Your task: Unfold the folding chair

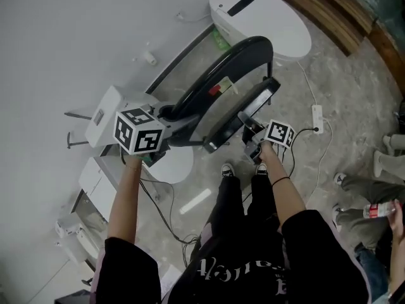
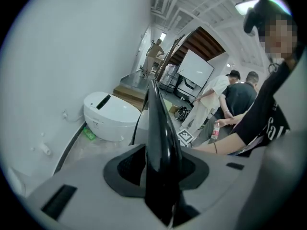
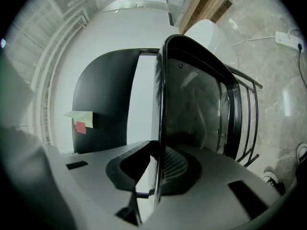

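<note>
Left hand-held gripper [image 2: 160, 176] stands loosely open around the black backrest rim [image 2: 160, 123] of the folding chair [image 1: 243, 114]; right hand-held gripper [image 3: 156, 171] clamps the seat edge [image 3: 159, 104].

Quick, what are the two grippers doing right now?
Left gripper: open, jaws around the chair's backrest rim.
Right gripper: shut on the chair's seat edge.

tee [image 1: 304, 258]: black (white lettering) | trousers [image 1: 235, 201]: black | wristband [image 1: 281, 180]: black | left gripper [image 1: 166, 115]: checker-marked cube
</note>
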